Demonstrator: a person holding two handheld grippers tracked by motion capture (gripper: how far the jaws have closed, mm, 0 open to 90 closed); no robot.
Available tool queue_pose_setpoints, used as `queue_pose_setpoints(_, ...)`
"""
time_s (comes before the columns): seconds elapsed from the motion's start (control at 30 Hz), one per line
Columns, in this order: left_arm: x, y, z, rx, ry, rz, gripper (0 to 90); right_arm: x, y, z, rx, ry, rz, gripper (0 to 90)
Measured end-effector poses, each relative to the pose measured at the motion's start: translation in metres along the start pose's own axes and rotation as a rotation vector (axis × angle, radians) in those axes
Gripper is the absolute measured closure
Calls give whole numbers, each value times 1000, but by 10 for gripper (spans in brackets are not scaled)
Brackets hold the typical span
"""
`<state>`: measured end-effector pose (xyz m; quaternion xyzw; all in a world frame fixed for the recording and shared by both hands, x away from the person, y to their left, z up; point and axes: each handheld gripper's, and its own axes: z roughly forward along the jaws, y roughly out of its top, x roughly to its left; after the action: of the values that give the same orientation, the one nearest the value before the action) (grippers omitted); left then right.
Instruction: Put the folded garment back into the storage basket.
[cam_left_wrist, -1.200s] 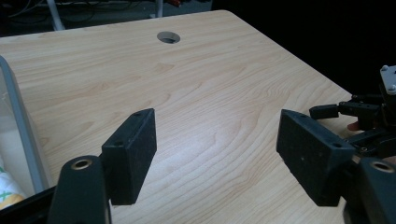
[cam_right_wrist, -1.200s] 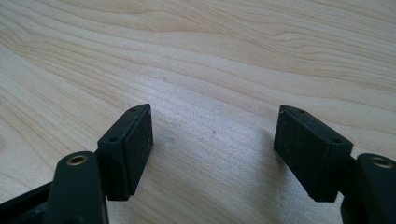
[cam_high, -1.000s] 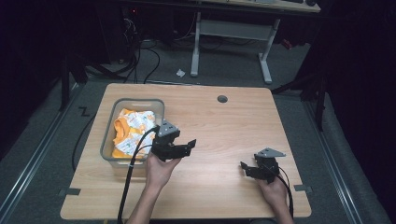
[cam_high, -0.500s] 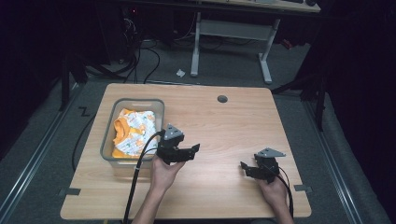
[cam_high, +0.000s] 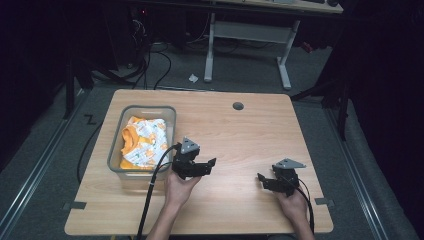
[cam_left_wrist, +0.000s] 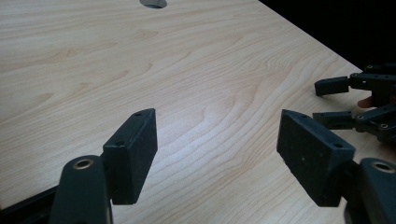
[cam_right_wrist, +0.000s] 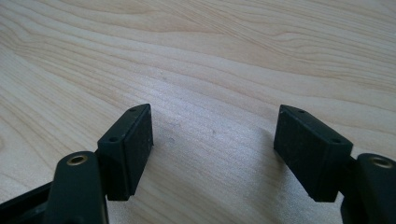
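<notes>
Clothes (cam_high: 145, 142), one orange-and-white bundle, fill one clear tub (cam_high: 120, 152) at the desk's (cam_high: 240, 135) left. Two tongs, left tongs (cam_high: 202, 167) and right tongs (cam_high: 265, 181), are spread and empty. Since earlier, the left tongs moved from the tub toward frame bottom.

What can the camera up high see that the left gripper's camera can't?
The high view alone has the clear plastic bin holding orange and white patterned cloth, plus the person's hands. The left gripper view alone gives a close look at the open left gripper. Both show the light wooden table, its round hole and the open right gripper.
</notes>
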<state>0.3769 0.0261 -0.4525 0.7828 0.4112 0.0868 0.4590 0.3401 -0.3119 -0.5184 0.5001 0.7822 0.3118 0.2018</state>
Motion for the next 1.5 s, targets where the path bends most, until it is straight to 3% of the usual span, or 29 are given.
queue_pose_setpoints(0.4, 1, -11, 11, 21, 8, -10, 295, 0, 0, 0, 0, 0, 2, 285)
queue_pose_setpoints(0.8, 4, -23, 25, 54, 45, -14, 298, 0, 0, 0, 0, 0, 2, 285)
queue_pose_setpoints(0.83, 5, -25, 28, 76, 55, -9, 298, 0, 0, 0, 0, 0, 2, 285)
queue_pose_setpoints(1.5, 2, -39, 56, 147, 154, 75, 296, 0, 0, 0, 0, 0, 2, 285)
